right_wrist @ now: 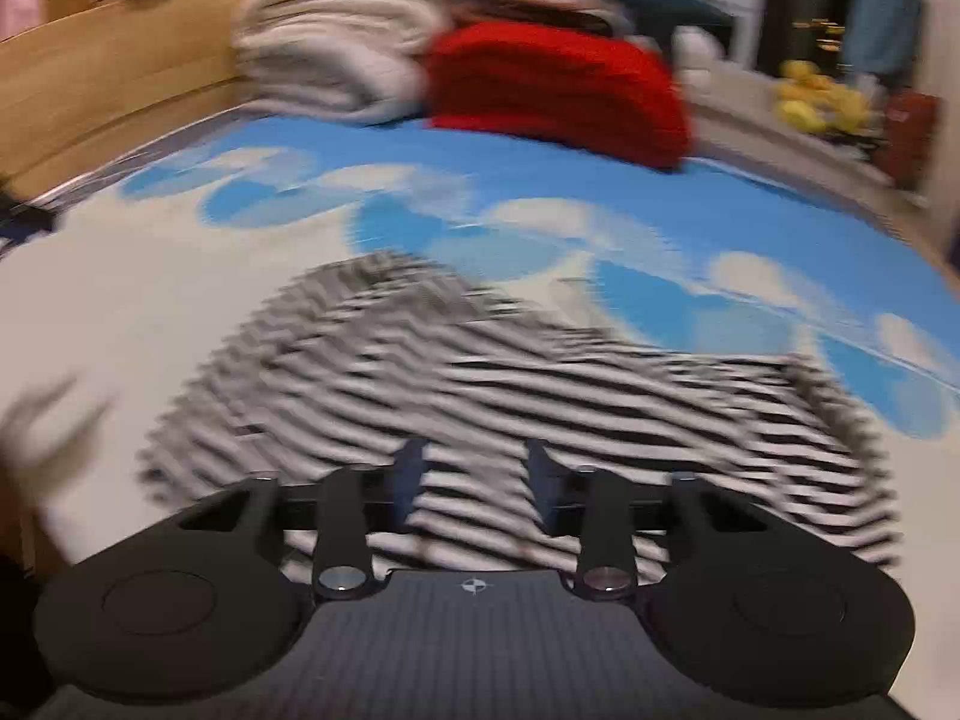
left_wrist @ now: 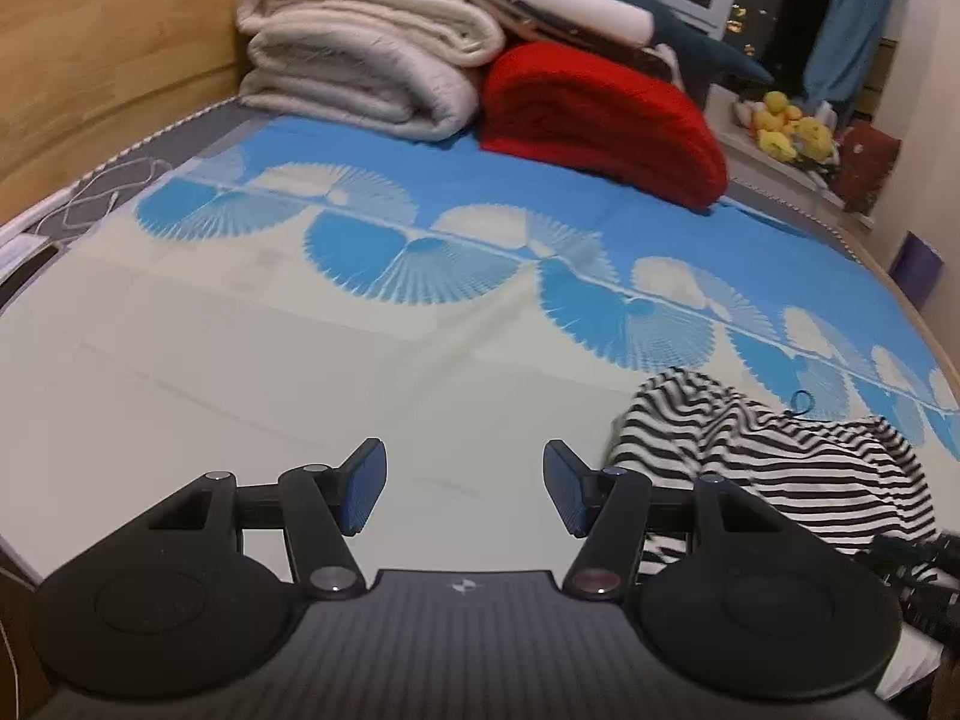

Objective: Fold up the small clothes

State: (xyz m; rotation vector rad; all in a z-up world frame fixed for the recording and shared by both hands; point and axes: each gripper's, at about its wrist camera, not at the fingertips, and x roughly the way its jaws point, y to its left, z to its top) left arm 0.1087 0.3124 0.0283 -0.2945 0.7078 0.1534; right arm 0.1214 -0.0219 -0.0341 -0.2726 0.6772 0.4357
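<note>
A black-and-white striped garment (left_wrist: 780,456) lies crumpled on the pale and blue bed sheet (left_wrist: 240,360), at the lower right of the left wrist view. My left gripper (left_wrist: 465,456) hovers over bare sheet just left of it, open, with nothing between its fingers. The right wrist view is blurred. There the striped garment (right_wrist: 480,372) spreads across the middle, directly ahead of and under my right gripper (right_wrist: 475,456). Its fingers stand apart with striped cloth showing in the gap, and I see no pad pressing on the cloth.
Folded cream blankets (left_wrist: 360,60) and a folded red blanket (left_wrist: 600,114) are stacked at the far end of the bed, against a wooden headboard (left_wrist: 108,48). Yellow plush toys (left_wrist: 792,126) sit on a sill at the back right. A white cable (left_wrist: 102,198) lies at the left edge.
</note>
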